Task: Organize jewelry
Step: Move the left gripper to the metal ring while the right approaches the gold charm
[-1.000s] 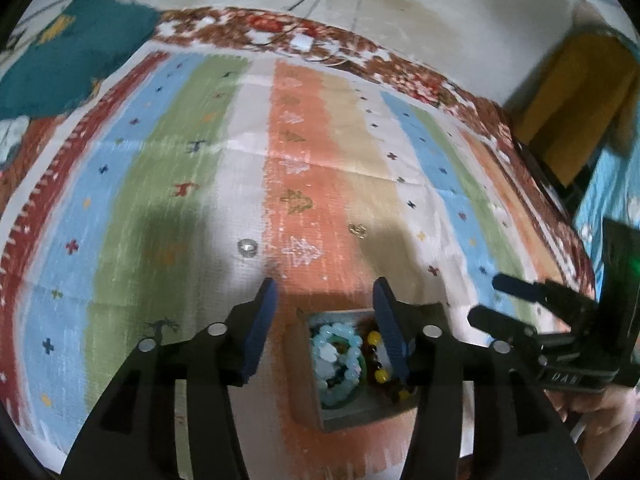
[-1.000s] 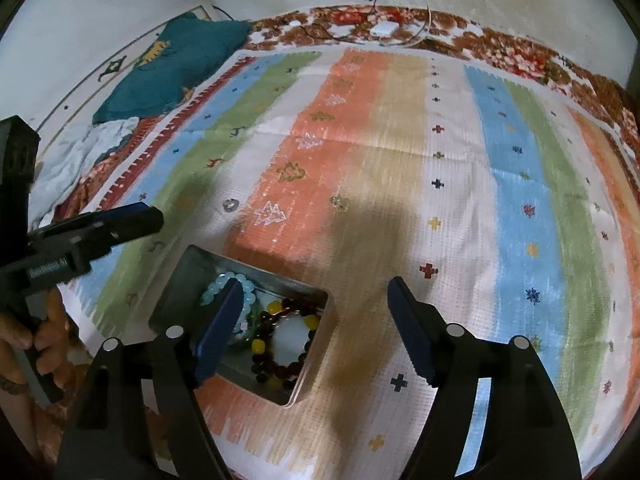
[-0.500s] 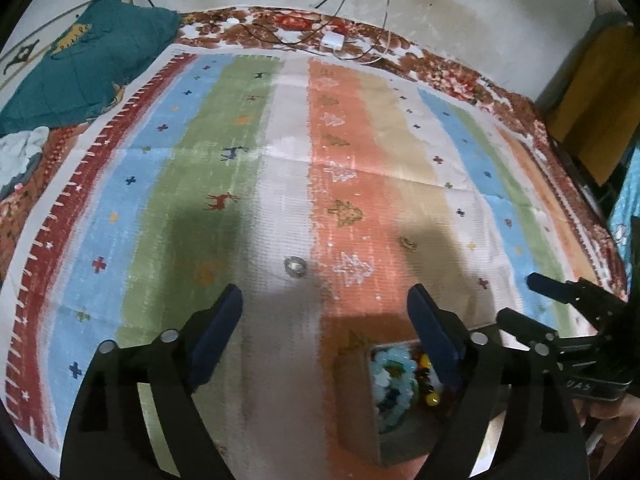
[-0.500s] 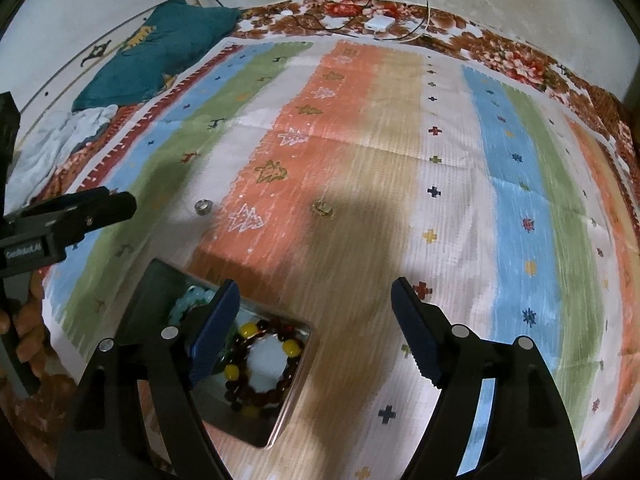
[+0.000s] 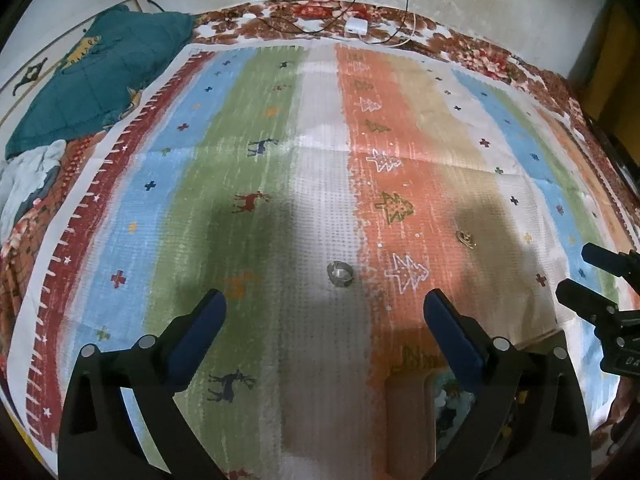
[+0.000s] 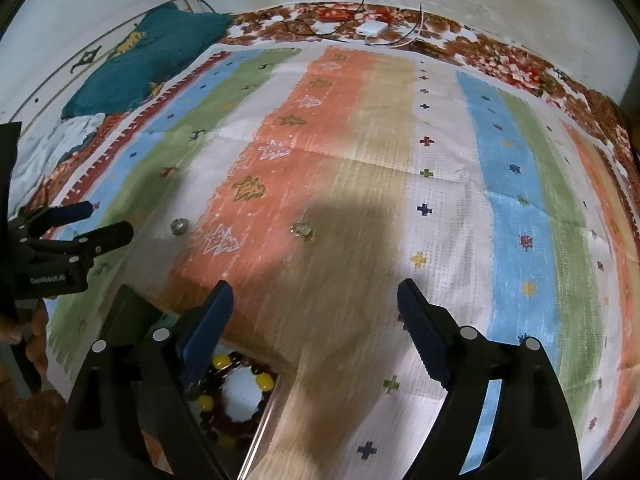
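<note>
Left gripper (image 5: 324, 312), jaws just opened wide and empty, frames a small silver metal ring (image 5: 339, 273) at frame centre; right gripper (image 6: 314, 304) likewise gapes empty.

Both wrist cameras looked steeply down from close above the striped rug (image 5: 320, 184), each along its own fingers. Both views shared the silver ring (image 5: 339, 273) and the rug's far floral border.

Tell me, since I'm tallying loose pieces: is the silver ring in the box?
Out. The silver ring lies on the striped cloth, apart from the box.
</note>
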Tool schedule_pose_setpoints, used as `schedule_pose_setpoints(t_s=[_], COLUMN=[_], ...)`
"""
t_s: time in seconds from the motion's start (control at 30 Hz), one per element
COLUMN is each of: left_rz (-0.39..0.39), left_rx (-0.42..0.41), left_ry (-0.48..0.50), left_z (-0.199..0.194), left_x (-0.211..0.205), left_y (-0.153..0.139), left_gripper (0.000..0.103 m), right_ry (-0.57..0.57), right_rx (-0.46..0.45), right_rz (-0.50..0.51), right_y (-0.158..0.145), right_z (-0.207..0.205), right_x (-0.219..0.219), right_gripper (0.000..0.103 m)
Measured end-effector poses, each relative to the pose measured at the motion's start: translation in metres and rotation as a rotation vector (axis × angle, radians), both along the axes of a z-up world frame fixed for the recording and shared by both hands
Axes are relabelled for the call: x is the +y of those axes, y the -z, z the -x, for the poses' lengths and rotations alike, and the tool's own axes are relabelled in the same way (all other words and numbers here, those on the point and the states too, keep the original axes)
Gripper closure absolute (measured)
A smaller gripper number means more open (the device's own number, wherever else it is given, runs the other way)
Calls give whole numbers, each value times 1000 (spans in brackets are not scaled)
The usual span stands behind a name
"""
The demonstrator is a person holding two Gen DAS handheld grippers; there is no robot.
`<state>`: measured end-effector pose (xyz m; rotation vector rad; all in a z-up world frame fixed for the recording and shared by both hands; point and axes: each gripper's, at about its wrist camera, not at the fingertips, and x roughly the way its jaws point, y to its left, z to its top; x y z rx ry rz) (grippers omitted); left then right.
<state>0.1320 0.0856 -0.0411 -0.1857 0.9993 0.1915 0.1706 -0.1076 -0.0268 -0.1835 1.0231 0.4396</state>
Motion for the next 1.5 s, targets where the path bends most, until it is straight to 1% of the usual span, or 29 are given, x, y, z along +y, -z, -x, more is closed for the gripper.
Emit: schedule_pose_setpoints(t_s=[0.07,0.17,0.3,0.37,0.8,0.97,1.0,1.17,1.2,1.23,1.3,1.5], left_rz=[-8,-11,15,23,107,110,107,98,91,83,62,20], left_rx=[5,21,34,36,53,75,80,111,125,136,145,142], left_ry=[5,14,3,-4,14,36,41,60,67,71,77,103], left_z=[-3,-8,-14,-18,-34,-39,-40,-41,-42,-42,-42,-44], left_x=[-1,0,6,8,16,15,15,12,11,10,7,2], left_y=[2,8,13,14,26,33,34,44,47,50,54,58], left_gripper=[6,6,6,6,6,8,9,21,29,33,34,34], right_ry=[-2,-12,-9,-3,23,13,7,-13,-17,-19,-38,-93], right_rx=[8,3,16,36,111,128,126,136,129,122,109,121], right_rz=[-5,22,20,6,-35,-36,-29,2,20,36,70,112], right_y=[2,8,16,20,40,47,49,60,62,63,66,80], right_z=[-5,-12,-23,-30,-63,-73,-74,-79,-80,-80,-82,-82], right_x=[1,7,10,11,14,20,22,29,30,31,36,44], right_gripper=[19,19,19,15,15,15,15,15,15,15,15,15])
